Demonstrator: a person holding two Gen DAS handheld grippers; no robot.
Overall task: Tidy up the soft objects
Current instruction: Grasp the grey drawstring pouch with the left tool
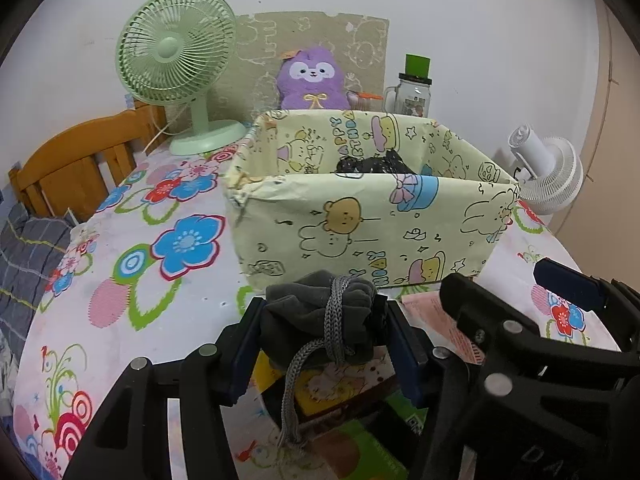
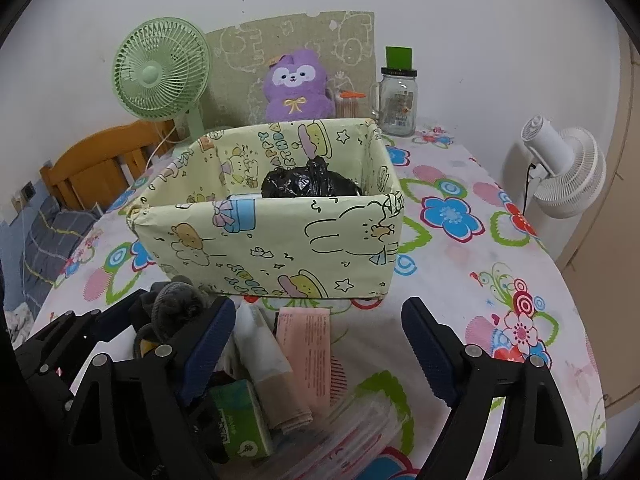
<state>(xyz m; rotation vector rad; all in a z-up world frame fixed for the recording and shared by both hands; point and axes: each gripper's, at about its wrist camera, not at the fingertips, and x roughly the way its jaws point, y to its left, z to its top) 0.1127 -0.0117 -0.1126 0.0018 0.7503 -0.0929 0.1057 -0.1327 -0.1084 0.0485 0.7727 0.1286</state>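
My left gripper (image 1: 320, 332) is shut on a grey drawstring pouch (image 1: 320, 316), held just in front of the yellow cartoon-print box (image 1: 360, 232); its grey cord hangs down. The box (image 2: 280, 240) holds a black plastic bag (image 2: 310, 184), which also shows in the left wrist view (image 1: 372, 165). My right gripper (image 2: 318, 348) is open and empty, over a pile of soft packs: a pink packet (image 2: 308, 344), a beige folded cloth (image 2: 268, 364) and a green tissue pack (image 2: 240, 420). The left gripper with the pouch (image 2: 176, 300) appears at the left of the right wrist view.
A green desk fan (image 1: 176, 64), a purple plush (image 1: 314, 78) and a glass jar with a green lid (image 1: 414, 92) stand behind the box. A white fan (image 2: 564, 172) stands at the table's right edge. A wooden chair (image 1: 80, 160) is at the left.
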